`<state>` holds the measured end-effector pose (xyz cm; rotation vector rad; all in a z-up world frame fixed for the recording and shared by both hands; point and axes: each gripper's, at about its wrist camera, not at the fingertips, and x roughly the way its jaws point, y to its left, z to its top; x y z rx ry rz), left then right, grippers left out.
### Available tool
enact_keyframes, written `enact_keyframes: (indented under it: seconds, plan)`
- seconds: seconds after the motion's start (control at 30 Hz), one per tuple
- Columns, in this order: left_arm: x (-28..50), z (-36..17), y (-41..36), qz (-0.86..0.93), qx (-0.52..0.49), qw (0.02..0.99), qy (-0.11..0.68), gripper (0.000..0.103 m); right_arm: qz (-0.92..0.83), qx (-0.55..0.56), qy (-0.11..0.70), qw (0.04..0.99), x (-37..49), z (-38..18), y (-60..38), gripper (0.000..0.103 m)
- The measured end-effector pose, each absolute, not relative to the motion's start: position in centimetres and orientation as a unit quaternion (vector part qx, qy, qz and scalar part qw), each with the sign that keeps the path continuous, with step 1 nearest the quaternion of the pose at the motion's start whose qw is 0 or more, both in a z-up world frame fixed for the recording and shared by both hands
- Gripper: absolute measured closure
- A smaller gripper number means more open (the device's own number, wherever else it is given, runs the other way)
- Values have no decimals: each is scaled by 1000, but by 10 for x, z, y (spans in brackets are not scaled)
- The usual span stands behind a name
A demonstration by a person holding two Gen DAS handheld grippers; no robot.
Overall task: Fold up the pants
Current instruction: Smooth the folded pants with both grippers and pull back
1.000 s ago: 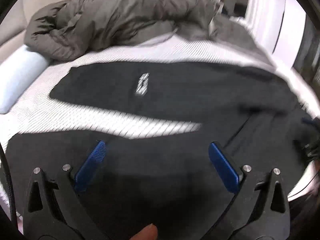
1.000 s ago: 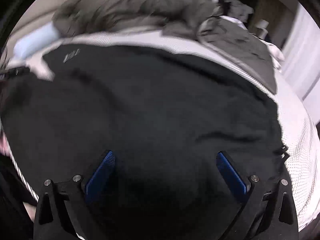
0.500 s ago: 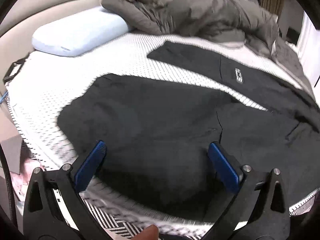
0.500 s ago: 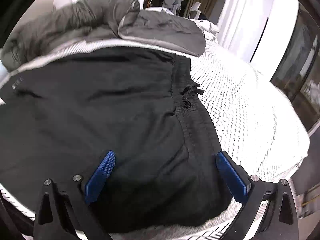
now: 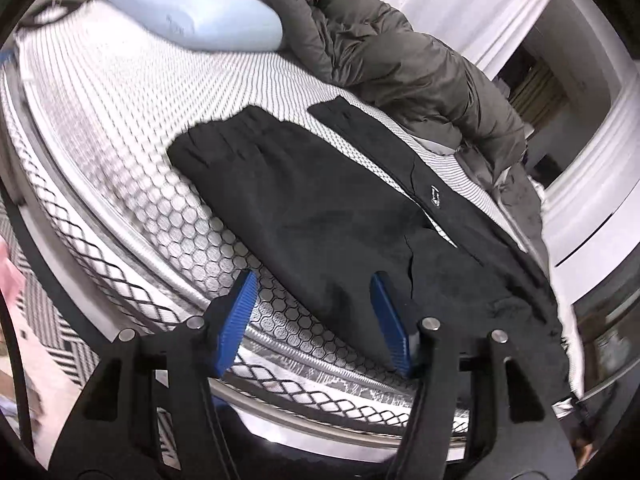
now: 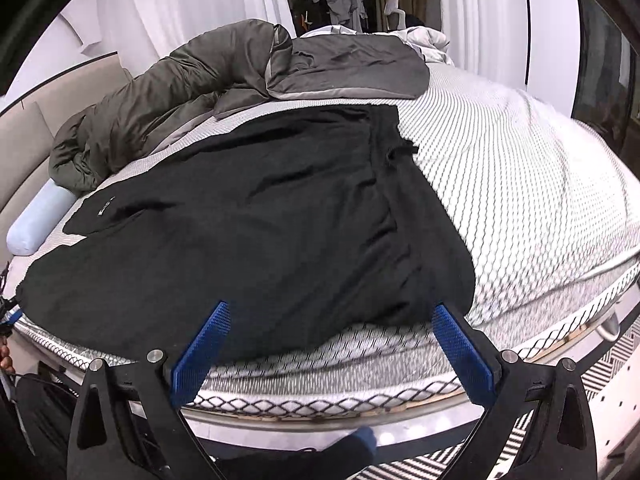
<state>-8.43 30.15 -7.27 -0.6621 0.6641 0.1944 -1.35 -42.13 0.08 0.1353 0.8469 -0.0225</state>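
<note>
Bedroom with white curtains; wide mattress (image 6: 520,168) under a white cover with a dark honeycomb print. Black pants (image 6: 260,232) spread flat across the near half of it, legs stretching toward a pale blue pillow (image 5: 192,8), waistband with drawstring at the other end, small white logo on the far leg. Olive-grey duvet (image 6: 180,92) bunched along the far side, just beyond the pants. Left gripper (image 5: 314,292) hovering low over the near edge of a pant leg, blue pads parted moderately, nothing between them. Right gripper (image 6: 330,322) hovering near the waistband's near edge, pads spread wide, empty.
</note>
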Motion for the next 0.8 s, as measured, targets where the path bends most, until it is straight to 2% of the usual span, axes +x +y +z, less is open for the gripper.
enact_keyframes:
  seconds: [0.3,0.63,0.7,0.8]
  plan:
    - [-40,-84,318,105,-375,863,321,49,-10,92,403,911,-14,-3,-432,0]
    - [-54,-59,289,78,-331,892,298,49,-1,171,393,903,-31,-5,-463,2]
    - [-43,-62,292,70,-330,891,303,49,19,200,386,900,-28,-11,-470,6]
    - [-30,-64,297,66,-339,887,306,49,37,235,401,885,-8,-23,-479,20]
